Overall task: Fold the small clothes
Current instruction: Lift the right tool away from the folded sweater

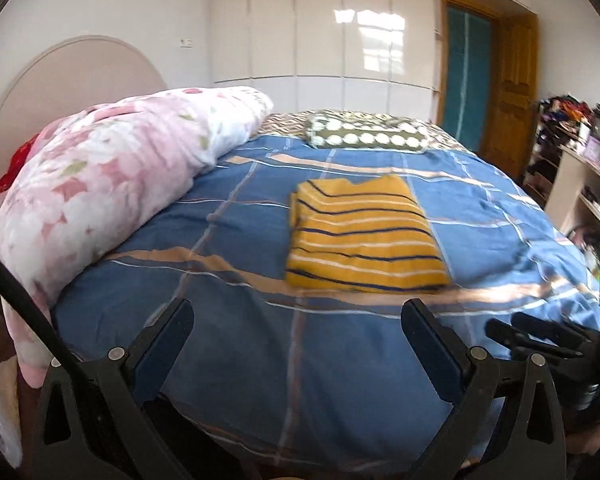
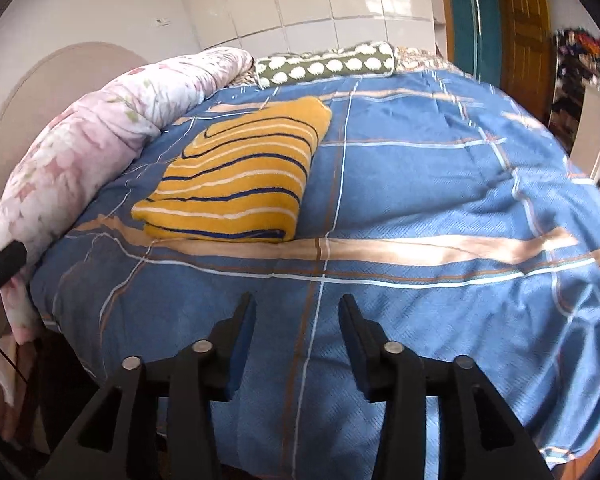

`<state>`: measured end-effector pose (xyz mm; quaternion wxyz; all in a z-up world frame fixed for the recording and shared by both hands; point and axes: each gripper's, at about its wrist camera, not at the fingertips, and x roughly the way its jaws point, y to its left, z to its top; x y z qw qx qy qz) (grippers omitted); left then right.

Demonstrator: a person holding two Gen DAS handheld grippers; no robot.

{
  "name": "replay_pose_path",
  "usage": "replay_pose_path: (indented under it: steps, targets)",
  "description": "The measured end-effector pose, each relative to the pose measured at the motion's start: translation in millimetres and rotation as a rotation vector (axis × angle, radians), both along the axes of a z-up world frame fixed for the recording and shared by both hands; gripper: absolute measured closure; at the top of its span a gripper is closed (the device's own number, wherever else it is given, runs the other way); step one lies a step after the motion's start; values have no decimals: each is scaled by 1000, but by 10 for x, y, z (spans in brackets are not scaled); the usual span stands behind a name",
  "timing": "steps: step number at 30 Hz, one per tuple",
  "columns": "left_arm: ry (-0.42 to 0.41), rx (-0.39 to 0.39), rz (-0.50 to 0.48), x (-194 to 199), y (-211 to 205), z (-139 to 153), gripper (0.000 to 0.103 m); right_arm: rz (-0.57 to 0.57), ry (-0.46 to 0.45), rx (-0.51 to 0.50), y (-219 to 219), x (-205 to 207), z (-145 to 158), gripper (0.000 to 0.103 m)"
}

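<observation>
A folded yellow garment (image 1: 364,236) with white and navy stripes lies flat on the blue checked bedspread (image 1: 236,344). In the right wrist view the same folded garment (image 2: 240,176) sits to the upper left on the bedspread (image 2: 440,184). My left gripper (image 1: 298,314) hovers over the near part of the bed, short of the garment, jaws wide open and empty. My right gripper (image 2: 297,302) also hangs above the near edge of the bed. It is open with only bedspread showing between its fingers, and the garment lies well beyond it to the left.
A rolled pink floral duvet (image 1: 112,176) runs along the left side of the bed. A green pillow with white dots (image 1: 364,136) lies at the far end. A wooden door (image 1: 512,100) and cluttered shelves (image 1: 580,168) stand to the right; white wardrobes line the back wall.
</observation>
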<state>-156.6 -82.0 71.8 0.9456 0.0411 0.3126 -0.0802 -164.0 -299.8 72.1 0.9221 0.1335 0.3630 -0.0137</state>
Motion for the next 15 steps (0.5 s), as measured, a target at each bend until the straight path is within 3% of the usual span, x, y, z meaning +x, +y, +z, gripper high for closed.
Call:
replay_pose_path:
  steps: [6, 15]
  targets:
    - [48, 78, -52, -138, -305, -94, 0, -11, -19, -107, 12, -180, 17, 45]
    - [93, 96, -70, -175, -356, -200, 0, -75, 46, -68, -109, -170, -142, 44]
